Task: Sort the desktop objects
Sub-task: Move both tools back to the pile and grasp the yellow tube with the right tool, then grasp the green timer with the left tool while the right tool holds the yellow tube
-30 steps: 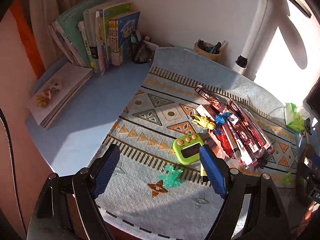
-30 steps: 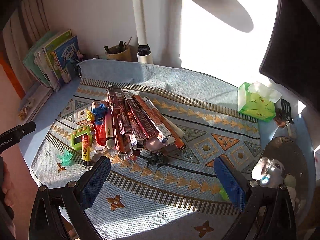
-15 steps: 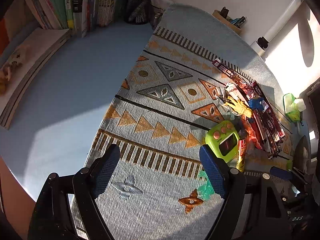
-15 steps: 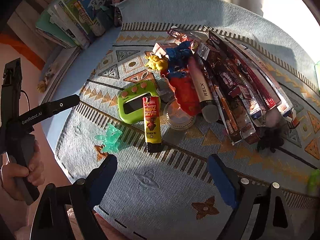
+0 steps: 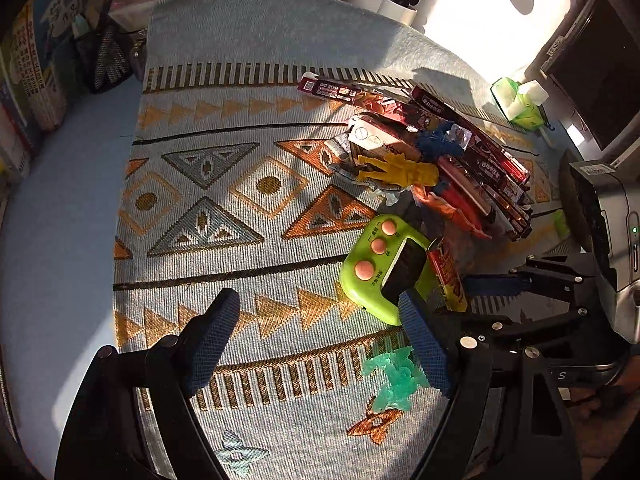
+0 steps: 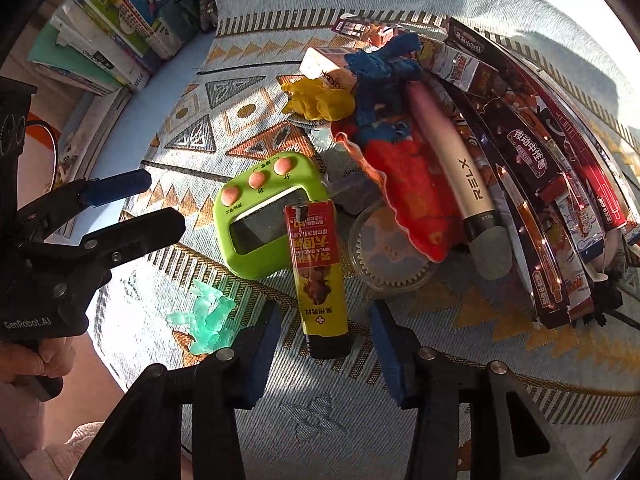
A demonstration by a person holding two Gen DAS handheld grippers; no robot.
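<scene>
A red-and-yellow tube (image 6: 318,276) lies on the patterned cloth, its top end resting on a green timer (image 6: 260,216). My right gripper (image 6: 324,344) is open, its blue pads either side of the tube's dark bottom end, not closed on it. My left gripper (image 5: 320,344) is open and empty over the cloth, left of the timer (image 5: 384,268); it also shows in the right wrist view (image 6: 132,204). A pale green toy figure (image 6: 208,320) lies beside the tube. Yellow (image 5: 400,170) and blue (image 5: 438,142) figures, a red packet (image 6: 408,196) and a white RELX stick (image 6: 452,160) lie in the pile.
Long dark-red pen boxes (image 6: 532,152) are stacked at the right of the pile. Books (image 6: 120,28) stand at the back left with a mesh pen holder (image 5: 104,60). A tissue pack (image 5: 518,100) and monitor (image 5: 592,68) are at the right. A round clear lid (image 6: 390,252) lies by the tube.
Both grippers have dropped closer to the cloth. The right gripper has moved in around the tube's bottom end and its fingers have narrowed. The left gripper has shifted right towards the timer.
</scene>
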